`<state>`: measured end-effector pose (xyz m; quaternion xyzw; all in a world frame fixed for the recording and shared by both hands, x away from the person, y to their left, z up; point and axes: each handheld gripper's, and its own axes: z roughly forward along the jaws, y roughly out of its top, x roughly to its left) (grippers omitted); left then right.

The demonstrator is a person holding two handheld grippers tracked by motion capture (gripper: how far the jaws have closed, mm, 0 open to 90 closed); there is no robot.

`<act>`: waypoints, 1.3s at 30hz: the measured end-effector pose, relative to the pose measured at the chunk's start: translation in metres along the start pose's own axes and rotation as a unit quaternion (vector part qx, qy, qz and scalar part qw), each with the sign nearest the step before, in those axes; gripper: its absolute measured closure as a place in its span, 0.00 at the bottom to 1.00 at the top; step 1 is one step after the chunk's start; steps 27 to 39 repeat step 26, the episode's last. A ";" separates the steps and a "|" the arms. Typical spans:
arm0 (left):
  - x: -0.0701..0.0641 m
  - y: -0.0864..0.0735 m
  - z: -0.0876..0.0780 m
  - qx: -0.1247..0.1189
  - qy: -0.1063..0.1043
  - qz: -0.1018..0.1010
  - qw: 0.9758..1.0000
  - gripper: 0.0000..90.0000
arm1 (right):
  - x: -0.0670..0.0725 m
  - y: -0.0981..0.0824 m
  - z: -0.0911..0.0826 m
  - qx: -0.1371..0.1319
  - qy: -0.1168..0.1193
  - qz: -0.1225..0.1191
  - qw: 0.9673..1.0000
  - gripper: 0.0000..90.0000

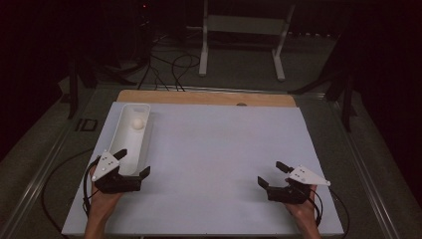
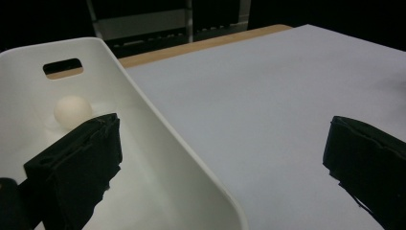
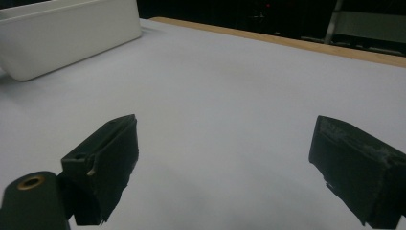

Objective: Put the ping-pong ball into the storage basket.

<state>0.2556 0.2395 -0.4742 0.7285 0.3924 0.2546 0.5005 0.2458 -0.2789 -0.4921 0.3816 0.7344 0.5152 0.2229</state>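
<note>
White ball (image 1: 137,123), small and round, lying inside the white bin (image 1: 144,144) near the bin's far end, just below the slot handle cut in the far wall. The bin is a long, narrow, open-topped tray standing on the white table sheet (image 1: 214,164), along the sheet's left side, with its long axis running away from the person.

Left gripper (image 1: 133,163): at the near end of the bin, jaws spread wide and grasping nothing. In the left gripper view the left gripper (image 2: 222,158) straddles the bin's right-hand wall, one jaw over the bin's interior and the other over the bare sheet outside it; the ball (image 2: 72,110) lies beyond the inner jaw, apart from it. Whether either jaw touches the bin cannot be told.

Right gripper (image 1: 272,174): well apart from the bin, over the near right part of the sheet, jaws likewise spread wide and grasping nothing. In the right gripper view the right gripper (image 3: 222,153) faces bare sheet, with the bin (image 3: 67,36) far off at upper left.

Wooden table edge (image 1: 199,97): a strip beyond the bin's far end, bordering the sheet.
</note>
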 end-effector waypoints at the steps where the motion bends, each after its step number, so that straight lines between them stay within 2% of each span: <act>1: 0.000 0.000 -0.001 -0.001 0.001 0.001 1.000 0.00 | 0.000 0.000 0.000 0.000 0.000 0.000 1.000 0.10; 11: -0.001 -0.010 -0.011 -0.011 0.000 0.000 1.000 0.01 | -0.004 0.002 -0.002 -0.009 -0.002 0.003 1.000 0.11; 17: -0.001 -0.012 -0.011 -0.015 0.001 0.007 1.000 0.02 | -0.005 0.003 -0.003 -0.012 -0.004 0.003 1.000 0.11; 23: -0.001 -0.013 -0.012 -0.022 -0.001 0.005 1.000 0.02 | -0.006 0.004 -0.001 -0.018 -0.004 0.003 1.000 0.11; 39: -0.001 -0.013 -0.012 -0.022 -0.001 0.007 1.000 0.02 | -0.006 0.005 0.000 -0.020 -0.003 0.001 1.000 0.11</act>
